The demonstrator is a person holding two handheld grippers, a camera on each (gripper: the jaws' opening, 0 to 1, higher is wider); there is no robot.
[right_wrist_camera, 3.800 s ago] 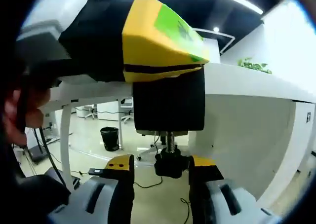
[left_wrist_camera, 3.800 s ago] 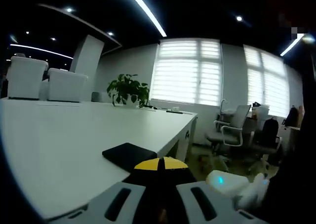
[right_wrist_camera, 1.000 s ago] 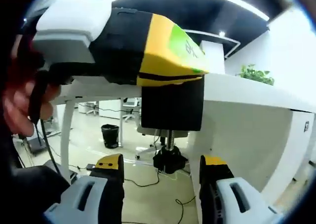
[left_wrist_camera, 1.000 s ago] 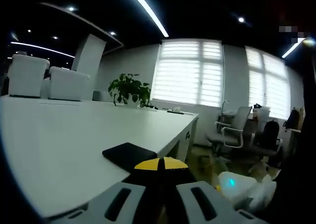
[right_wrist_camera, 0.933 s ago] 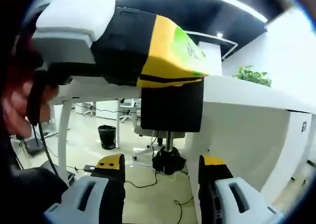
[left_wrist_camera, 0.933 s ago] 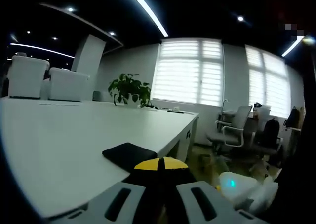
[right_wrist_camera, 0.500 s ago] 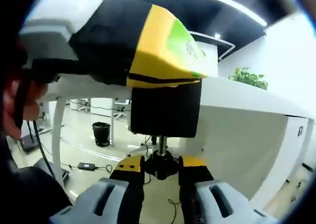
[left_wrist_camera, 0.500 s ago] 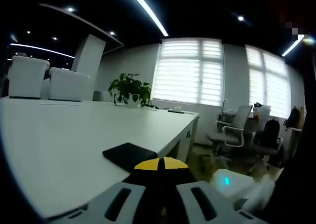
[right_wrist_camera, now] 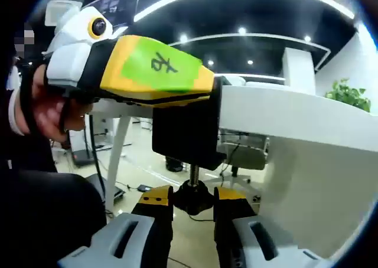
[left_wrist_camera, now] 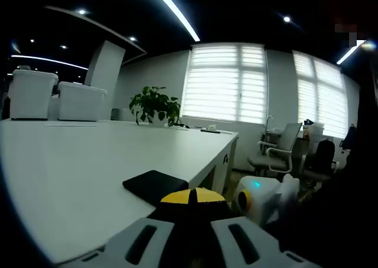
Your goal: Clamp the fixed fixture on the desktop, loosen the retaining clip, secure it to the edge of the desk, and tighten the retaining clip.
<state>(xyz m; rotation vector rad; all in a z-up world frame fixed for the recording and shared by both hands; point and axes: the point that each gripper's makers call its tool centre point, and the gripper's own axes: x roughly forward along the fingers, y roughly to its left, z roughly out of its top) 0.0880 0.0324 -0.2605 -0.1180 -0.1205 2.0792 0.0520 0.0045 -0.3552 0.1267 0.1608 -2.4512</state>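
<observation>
The black clamp fixture [right_wrist_camera: 186,132] sits over the edge of the white desk [right_wrist_camera: 283,117]. Its flat top pad [left_wrist_camera: 155,185] lies on the desktop [left_wrist_camera: 71,162]. My left gripper [left_wrist_camera: 192,198] is shut on the fixture's upper part, and in the right gripper view its yellow, green-labelled jaws [right_wrist_camera: 204,86] come in from the left, held by a person's hand [right_wrist_camera: 50,105]. Under the desk edge a threaded screw [right_wrist_camera: 193,172] ends in a black knob [right_wrist_camera: 192,195]. My right gripper [right_wrist_camera: 192,205] is shut on that knob, its white body [left_wrist_camera: 260,197] showing beside the desk.
A potted plant [left_wrist_camera: 155,107] stands at the desk's far end, with white armchairs [left_wrist_camera: 53,97] to the left. Office chairs [left_wrist_camera: 276,153] stand by the windows. Below the desk are a white leg [right_wrist_camera: 116,156] and open floor with cables.
The right gripper's jaws have shut on the knob under the fixture. It has since swung, showing higher and further left in the left gripper view. The left gripper keeps its hold.
</observation>
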